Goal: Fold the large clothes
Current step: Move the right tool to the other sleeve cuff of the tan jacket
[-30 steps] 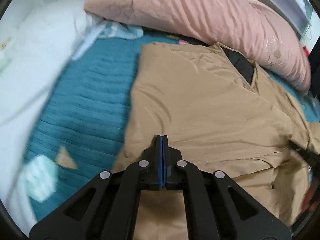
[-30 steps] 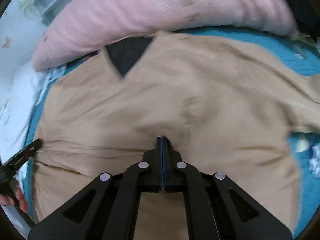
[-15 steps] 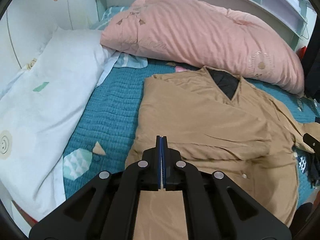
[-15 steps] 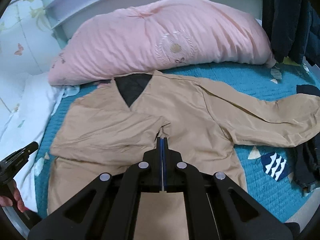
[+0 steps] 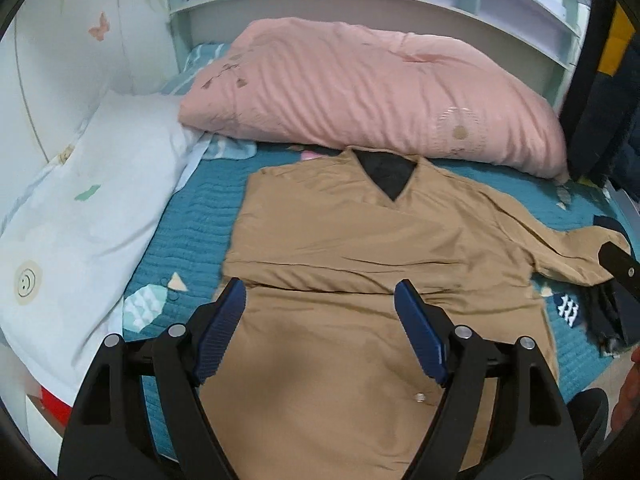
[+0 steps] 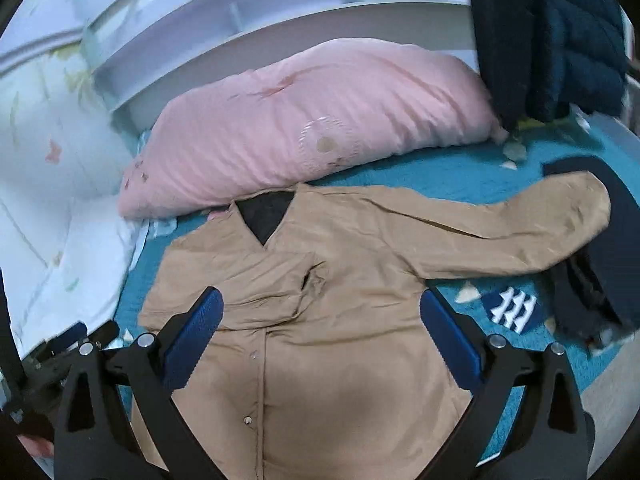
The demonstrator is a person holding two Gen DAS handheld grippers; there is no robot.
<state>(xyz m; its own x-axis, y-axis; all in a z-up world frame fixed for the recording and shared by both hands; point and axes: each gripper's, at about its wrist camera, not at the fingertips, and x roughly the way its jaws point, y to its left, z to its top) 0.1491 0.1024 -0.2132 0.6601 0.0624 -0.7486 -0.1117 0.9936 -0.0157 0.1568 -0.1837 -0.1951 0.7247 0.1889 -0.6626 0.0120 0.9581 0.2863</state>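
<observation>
A large tan coat [image 5: 360, 264] with a dark lining at the neck lies flat on the teal bedspread [image 5: 192, 216]. Its left sleeve is folded across the chest; its right sleeve [image 6: 500, 232] stretches out to the right. My left gripper [image 5: 320, 320] is open and empty, held above the coat's lower half. My right gripper [image 6: 320, 328] is open and empty above the coat [image 6: 320, 320] too. The right gripper's edge shows in the left wrist view [image 5: 620, 272], and the left gripper shows at the lower left of the right wrist view [image 6: 76, 344].
A pink duvet [image 5: 360, 92] lies along the headboard behind the coat. A white pillow [image 5: 72, 216] lies at the left. Dark clothes [image 6: 592, 280] lie on the bed at the right, and dark jackets [image 6: 552, 32] hang above them. White shelves [image 6: 280, 12] stand behind.
Both grippers were shut low over the coat. They have pulled back and up from it and opened. The left sleeve stays folded across the chest.
</observation>
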